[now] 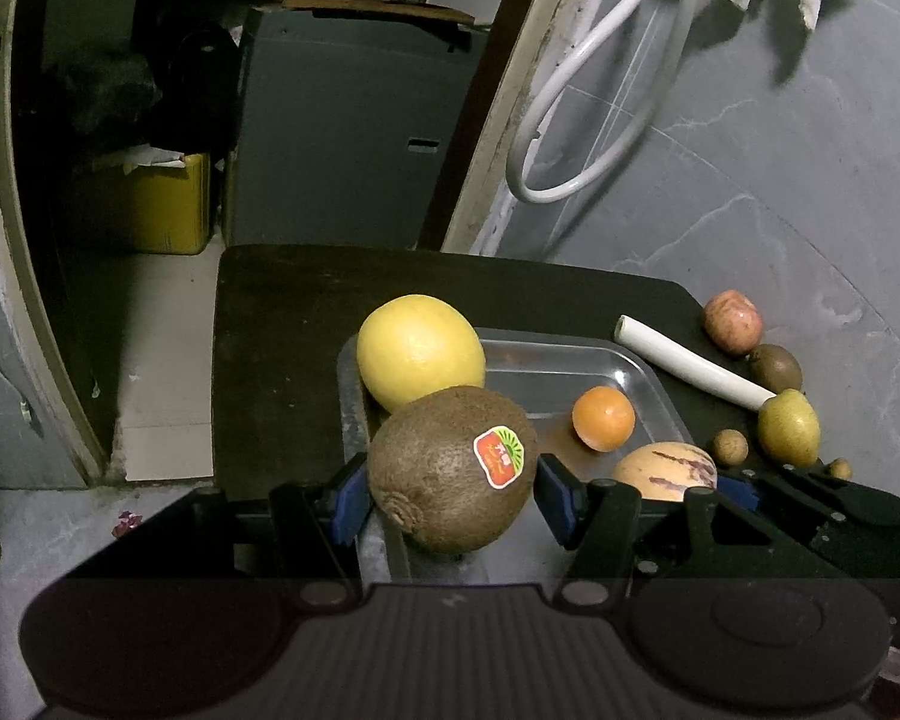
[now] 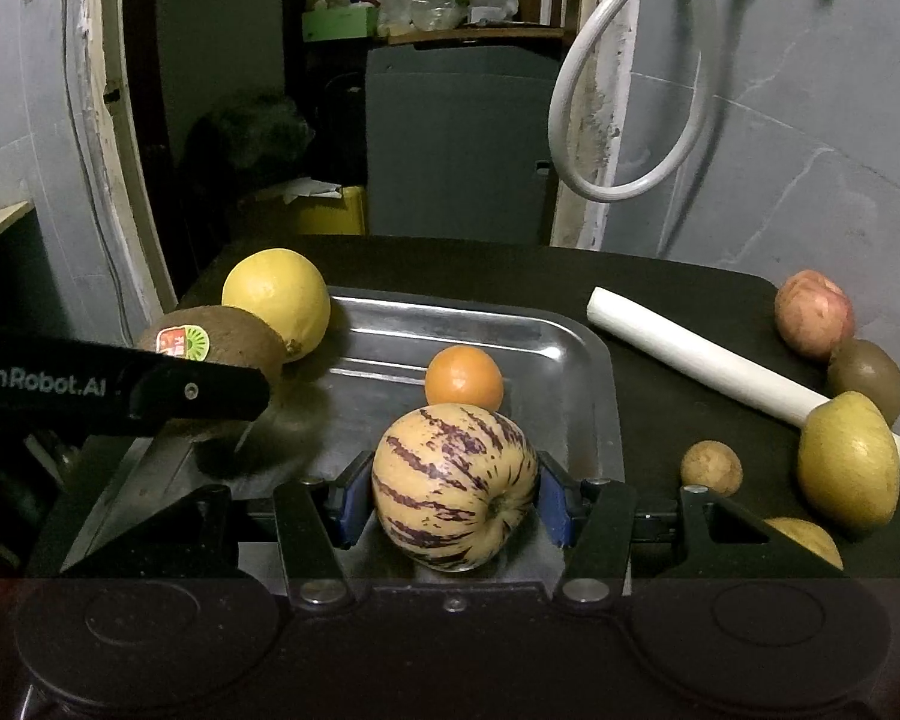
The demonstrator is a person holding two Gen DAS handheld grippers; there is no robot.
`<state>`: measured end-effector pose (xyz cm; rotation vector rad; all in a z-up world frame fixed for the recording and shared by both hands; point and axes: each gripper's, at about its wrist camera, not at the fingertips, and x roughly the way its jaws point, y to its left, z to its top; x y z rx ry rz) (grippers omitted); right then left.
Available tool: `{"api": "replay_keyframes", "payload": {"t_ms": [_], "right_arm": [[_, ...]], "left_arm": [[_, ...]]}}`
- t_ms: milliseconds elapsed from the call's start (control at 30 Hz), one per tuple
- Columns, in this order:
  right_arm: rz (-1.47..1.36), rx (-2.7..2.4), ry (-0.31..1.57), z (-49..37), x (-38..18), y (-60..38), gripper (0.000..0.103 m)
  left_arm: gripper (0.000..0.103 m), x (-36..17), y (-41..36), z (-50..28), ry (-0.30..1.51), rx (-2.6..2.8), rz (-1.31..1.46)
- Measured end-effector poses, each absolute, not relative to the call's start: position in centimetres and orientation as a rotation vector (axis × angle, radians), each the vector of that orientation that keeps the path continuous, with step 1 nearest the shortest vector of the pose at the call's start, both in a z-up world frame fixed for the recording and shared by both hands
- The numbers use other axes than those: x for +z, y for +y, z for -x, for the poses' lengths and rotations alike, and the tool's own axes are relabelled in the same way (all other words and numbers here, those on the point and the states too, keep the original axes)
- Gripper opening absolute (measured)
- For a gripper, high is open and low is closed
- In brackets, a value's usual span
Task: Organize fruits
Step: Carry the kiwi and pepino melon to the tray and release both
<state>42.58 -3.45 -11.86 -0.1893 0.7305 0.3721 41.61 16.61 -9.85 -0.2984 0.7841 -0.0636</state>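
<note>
My left gripper point(image 1: 450, 495) is shut on a brown kiwi point(image 1: 450, 468) with a red and green sticker, held over the near left corner of the metal tray point(image 1: 564, 360). My right gripper point(image 2: 453, 504) is shut on a striped pepino melon point(image 2: 453, 486) over the tray's near edge point(image 2: 594, 372). In the tray lie a large yellow grapefruit point(image 1: 420, 351) at the far left and an orange point(image 1: 603, 426). In the right wrist view the grapefruit point(image 2: 277, 300), the orange point(image 2: 463, 384) and the held kiwi point(image 2: 222, 345) show too.
On the dark table right of the tray lie a white leek stalk point(image 2: 720, 360), a red apple point(image 2: 813, 312), a second kiwi point(image 2: 867, 378), a yellow-green pear point(image 2: 849, 468), a small brown round fruit point(image 2: 711, 468) and another yellow fruit point(image 2: 810, 540). White hoses point(image 2: 630, 90) hang behind.
</note>
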Motion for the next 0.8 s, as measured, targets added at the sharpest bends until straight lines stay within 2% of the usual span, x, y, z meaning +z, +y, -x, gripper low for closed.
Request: {"api": "replay_keyframes", "payload": {"t_ms": [600,800], "right_arm": [[0.188,0.375,0.729,-42.87,-12.29,-3.45,0.058],[0.188,0.379,0.714,-42.31,-12.05,-3.73,0.064]], "left_arm": [[0.063,-10.11,17.11,-41.85,0.794,-0.032,0.295],[0.063,-9.92,17.01,-41.83,0.79,-0.037,0.313]]}}
